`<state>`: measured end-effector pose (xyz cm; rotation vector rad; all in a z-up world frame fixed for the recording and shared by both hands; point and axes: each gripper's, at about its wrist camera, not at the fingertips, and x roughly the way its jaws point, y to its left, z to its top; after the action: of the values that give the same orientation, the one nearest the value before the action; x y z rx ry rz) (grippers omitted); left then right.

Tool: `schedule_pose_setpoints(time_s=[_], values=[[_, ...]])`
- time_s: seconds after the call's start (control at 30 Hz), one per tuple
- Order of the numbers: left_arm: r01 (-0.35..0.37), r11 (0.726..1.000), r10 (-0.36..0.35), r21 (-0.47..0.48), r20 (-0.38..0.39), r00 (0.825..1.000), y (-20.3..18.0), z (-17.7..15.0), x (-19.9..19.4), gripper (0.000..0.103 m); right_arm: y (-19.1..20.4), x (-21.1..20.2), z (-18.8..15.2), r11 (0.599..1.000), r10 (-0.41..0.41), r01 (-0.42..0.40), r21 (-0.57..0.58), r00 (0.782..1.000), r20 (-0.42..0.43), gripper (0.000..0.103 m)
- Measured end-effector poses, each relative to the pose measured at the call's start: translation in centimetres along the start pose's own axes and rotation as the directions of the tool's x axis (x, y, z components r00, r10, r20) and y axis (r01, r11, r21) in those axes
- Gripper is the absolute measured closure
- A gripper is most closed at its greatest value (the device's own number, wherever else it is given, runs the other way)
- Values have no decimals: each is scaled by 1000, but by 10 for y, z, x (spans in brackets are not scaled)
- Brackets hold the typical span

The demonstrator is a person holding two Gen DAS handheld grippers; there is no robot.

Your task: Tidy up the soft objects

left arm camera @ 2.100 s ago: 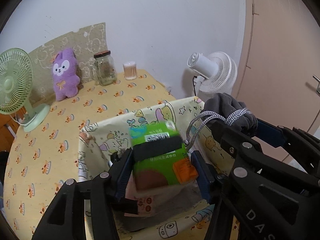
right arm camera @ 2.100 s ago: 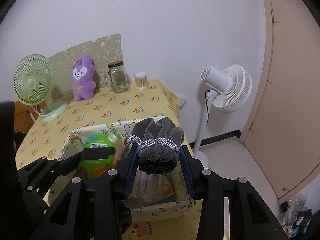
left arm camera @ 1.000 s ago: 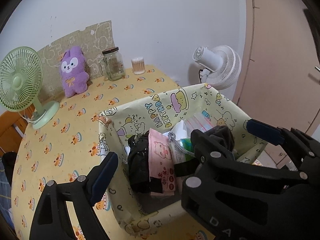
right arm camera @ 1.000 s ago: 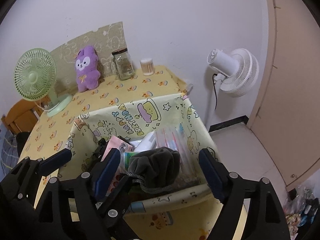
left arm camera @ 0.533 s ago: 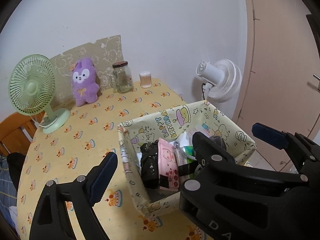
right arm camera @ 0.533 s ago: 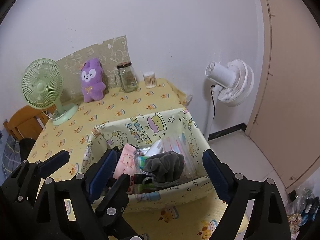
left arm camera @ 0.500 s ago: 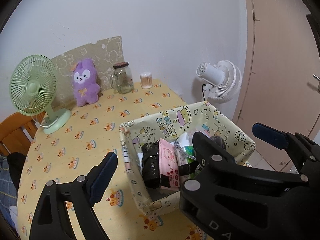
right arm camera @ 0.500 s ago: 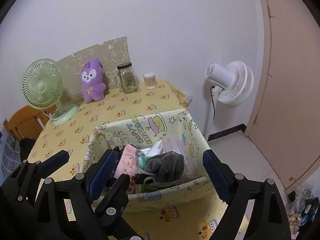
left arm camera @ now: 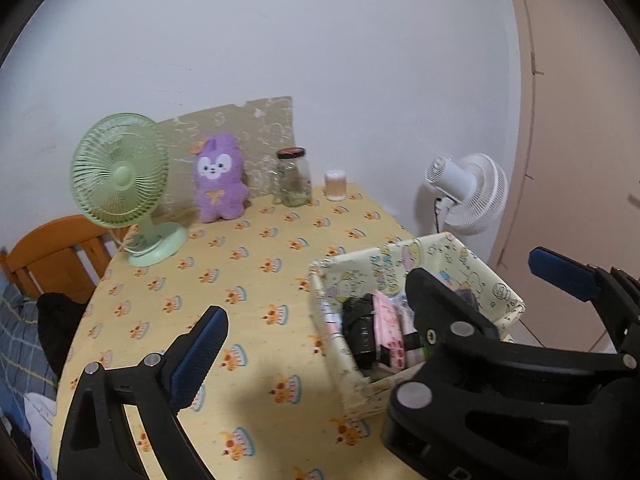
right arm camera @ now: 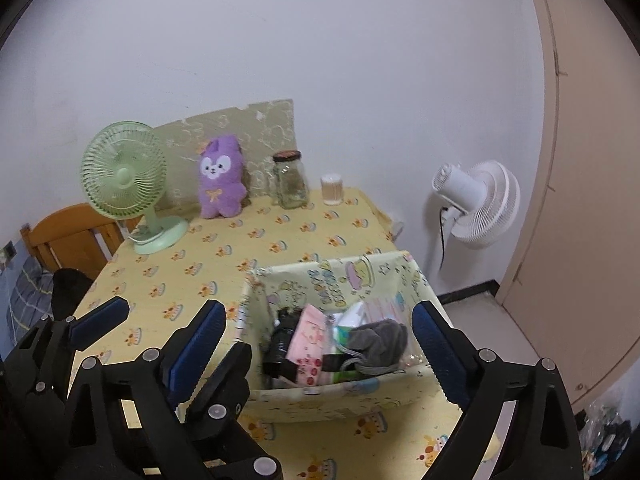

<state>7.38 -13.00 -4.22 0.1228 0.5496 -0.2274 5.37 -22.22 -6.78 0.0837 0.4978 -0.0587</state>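
A yellow cartoon-print fabric bin [right arm camera: 332, 280] [left arm camera: 472, 264] stands at the table's near right corner. Inside lie a grey drawstring pouch [right arm camera: 378, 346], a pink tissue pack [right arm camera: 308, 340] [left arm camera: 386, 322], a black bundle [right arm camera: 280, 344] [left arm camera: 360, 330] and a green pack edge [right arm camera: 340, 376]. My left gripper [left arm camera: 376, 304] is open and empty, held above the table left of the bin. My right gripper [right arm camera: 318, 344] is open and empty, its jaws spread either side of the bin, above it. A purple plush rabbit [right arm camera: 221, 178] [left arm camera: 219, 178] sits at the back of the table.
A green desk fan [right arm camera: 128, 184] stands at the back left. A glass jar [right arm camera: 290, 180] and a cotton-swab tub [right arm camera: 332, 189] stand beside the plush. A white floor fan [right arm camera: 476, 204] is right of the table. An orange chair [right arm camera: 72, 236] is at the left.
Both grippers let go of the green pack and the grey pouch into the bin, opened, and pulled back and up. The bin now looks smaller and farther away.
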Motion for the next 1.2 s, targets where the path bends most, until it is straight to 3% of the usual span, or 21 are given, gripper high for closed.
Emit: schedule_pose_setpoints(time_s=[0.3,0.73,1.2], values=[[-74,996,77,-49,72,994,35,1,-37,1,31,-29,9,999,34,-31,-38,997,70,3],[-161,977,182,-139,155,971,93,-6,-94,0,71,-73,17,991,109,-94,-94,979,171,3],[-207,962,238,-177,175,955,121,-22,-124,0,74,-95,6,992,119,-111,-52,974,191,0]])
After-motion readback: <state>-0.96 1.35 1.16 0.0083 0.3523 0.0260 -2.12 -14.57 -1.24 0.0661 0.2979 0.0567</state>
